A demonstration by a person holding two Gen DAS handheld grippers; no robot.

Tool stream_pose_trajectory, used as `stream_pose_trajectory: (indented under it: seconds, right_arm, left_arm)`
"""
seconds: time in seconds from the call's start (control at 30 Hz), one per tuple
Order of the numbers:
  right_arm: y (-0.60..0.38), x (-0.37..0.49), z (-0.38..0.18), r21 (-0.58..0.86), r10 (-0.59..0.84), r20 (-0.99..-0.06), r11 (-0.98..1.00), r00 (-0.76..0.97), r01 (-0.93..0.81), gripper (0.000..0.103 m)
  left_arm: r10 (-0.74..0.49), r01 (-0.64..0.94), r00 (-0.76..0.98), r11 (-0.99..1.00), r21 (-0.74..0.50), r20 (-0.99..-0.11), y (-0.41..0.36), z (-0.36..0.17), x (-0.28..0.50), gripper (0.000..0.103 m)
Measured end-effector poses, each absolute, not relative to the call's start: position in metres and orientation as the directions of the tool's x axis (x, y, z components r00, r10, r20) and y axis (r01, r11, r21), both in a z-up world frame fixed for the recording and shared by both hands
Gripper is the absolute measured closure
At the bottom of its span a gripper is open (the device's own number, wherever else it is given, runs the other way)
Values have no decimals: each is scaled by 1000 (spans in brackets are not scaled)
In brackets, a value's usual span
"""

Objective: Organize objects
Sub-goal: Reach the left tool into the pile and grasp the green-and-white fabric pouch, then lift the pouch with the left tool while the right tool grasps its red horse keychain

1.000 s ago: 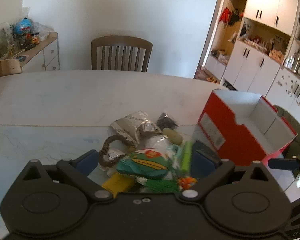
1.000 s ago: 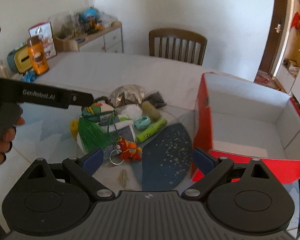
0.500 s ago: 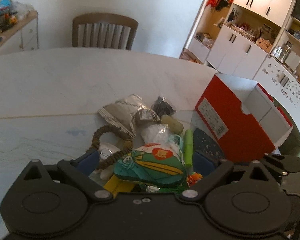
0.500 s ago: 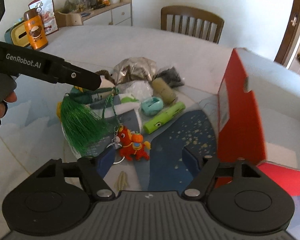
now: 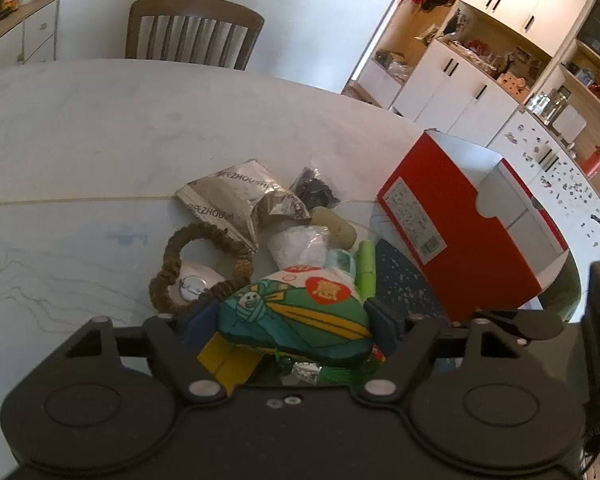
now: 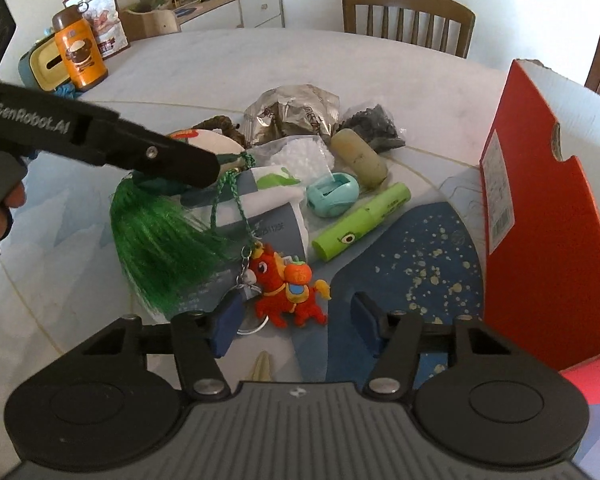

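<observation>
A green printed pouch (image 5: 296, 320) with a green tassel (image 6: 160, 248) lies at the near side of a pile on the white table (image 5: 100, 128). My left gripper (image 5: 291, 322) is shut on the pouch, both pads touching it. One of its fingers (image 6: 172, 156) shows in the right wrist view. A red horse keychain (image 6: 288, 292) lies just ahead of my right gripper (image 6: 295, 320), which is open, its pads narrowed to either side of the toy. An open red box (image 6: 540, 220) stands to the right.
The pile holds a silver foil bag (image 6: 296, 116), a woven ring (image 5: 172, 264), a green marker (image 6: 360, 224), a teal sharpener (image 6: 332, 196), a beige cylinder (image 6: 358, 156) and a black bag (image 6: 370, 124). An orange bottle (image 6: 82, 56) stands far left. A chair (image 6: 408, 20) is behind the table.
The left gripper's fingers have closed in onto the green pouch. My right gripper has moved forward and down toward the red horse keychain, and its fingers have narrowed.
</observation>
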State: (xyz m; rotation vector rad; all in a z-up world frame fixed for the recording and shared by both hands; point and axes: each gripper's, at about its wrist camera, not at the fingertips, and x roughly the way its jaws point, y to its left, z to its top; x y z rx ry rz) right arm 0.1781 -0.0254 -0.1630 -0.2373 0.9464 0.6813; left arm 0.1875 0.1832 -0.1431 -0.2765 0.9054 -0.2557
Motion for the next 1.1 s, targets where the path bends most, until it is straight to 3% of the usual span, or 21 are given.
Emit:
stream_pose_trajectory:
  seconds: [0.1, 0.17, 0.23, 0.7, 1.1]
  right_arm:
    - [-24, 181, -165, 115, 445, -810, 760, 382, -640, 48]
    - [-23, 183, -166, 123, 450, -810, 757, 376, -642, 59]
    - [-23, 183, -166, 120, 447, -812, 758, 376, -642, 63]
    - [-45, 160, -139, 107, 439, -790, 786, 427, -609, 64]
    - [-85, 127, -83, 121, 452, -711, 833, 539, -539, 65]
  left_arm:
    - [-333, 111, 594, 936, -334, -732, 183, -143, 186, 28]
    - [-329, 113, 600, 937, -331, -729, 183, -143, 184, 30]
    - [-335, 111, 603, 934, -340, -724, 184, -142, 182, 31]
    - [-315, 103, 683, 935, -341, -659, 194, -116, 156, 34]
    - [-351, 190, 739, 927, -323, -574, 176, -74, 138, 35]
